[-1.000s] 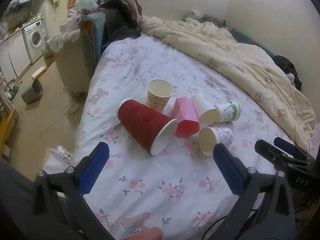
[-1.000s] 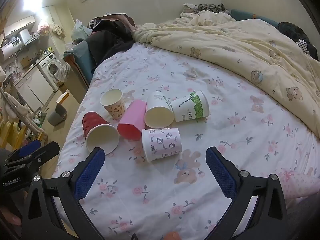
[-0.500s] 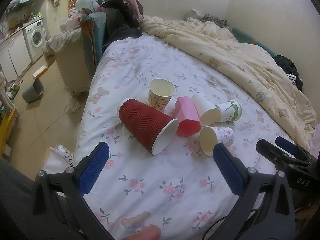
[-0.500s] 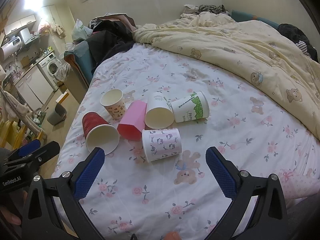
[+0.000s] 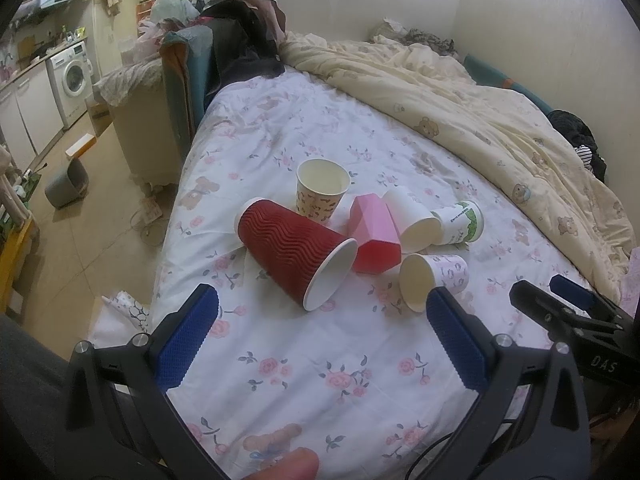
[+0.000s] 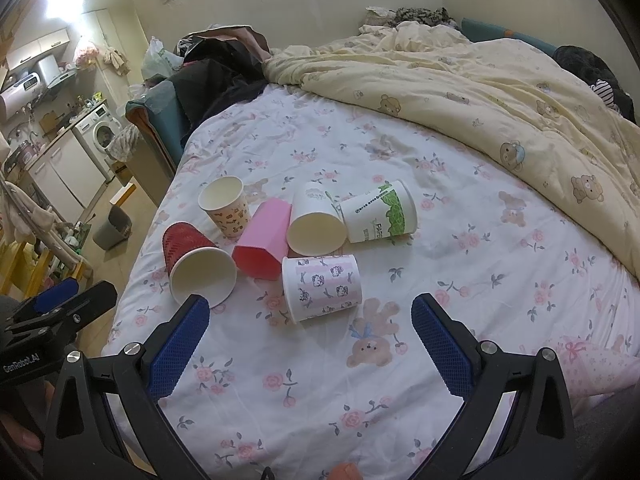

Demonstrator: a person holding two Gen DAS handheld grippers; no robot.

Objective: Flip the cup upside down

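Note:
Several cups lie clustered on the flowered bedsheet. A red ribbed cup (image 5: 292,256) (image 6: 192,256) lies on its side. A bear-print cup (image 5: 320,192) (image 6: 226,208) stands upright, mouth up. A pink cup (image 5: 374,236) (image 6: 264,240), a plain white cup (image 5: 414,220) (image 6: 316,220), a green-print cup (image 5: 460,222) (image 6: 378,214) and a kitty-print cup (image 5: 434,280) (image 6: 322,286) lie on their sides. My left gripper (image 5: 320,344) is open and empty, short of the red cup. My right gripper (image 6: 310,350) is open and empty, just short of the kitty-print cup.
A cream bear-print duvet (image 5: 480,120) (image 6: 480,92) covers the far right of the bed. The bed's left edge drops to the floor, where a grey bin (image 5: 66,186) stands. Dark clothes (image 5: 240,40) pile at the bed's head. Each gripper shows in the other's view.
Both views shift only slightly; the cups have not moved and both grippers stay open.

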